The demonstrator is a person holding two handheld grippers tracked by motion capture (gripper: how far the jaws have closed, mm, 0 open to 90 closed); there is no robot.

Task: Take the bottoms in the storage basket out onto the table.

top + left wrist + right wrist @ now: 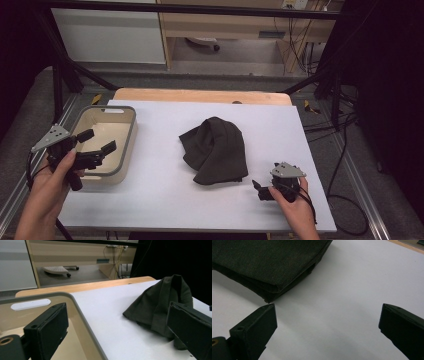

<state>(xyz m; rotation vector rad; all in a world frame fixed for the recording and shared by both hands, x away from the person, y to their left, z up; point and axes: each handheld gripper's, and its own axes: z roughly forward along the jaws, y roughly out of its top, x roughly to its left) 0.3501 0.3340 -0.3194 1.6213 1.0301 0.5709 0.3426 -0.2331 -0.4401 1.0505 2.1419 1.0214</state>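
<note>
At the bottom of the high view, a person's right gripper (pixel 261 190) rests low on the white counter (pixel 160 200), jaws open and empty; the left gripper (pixel 98 142) hovers mid-left, jaws open, over a beige bin (pixel 131 131). Beyond, at centre, lies a crumpled dark cloth (pixel 216 149): probably soft, light and limp, best pinched at its folded near corner.
</note>
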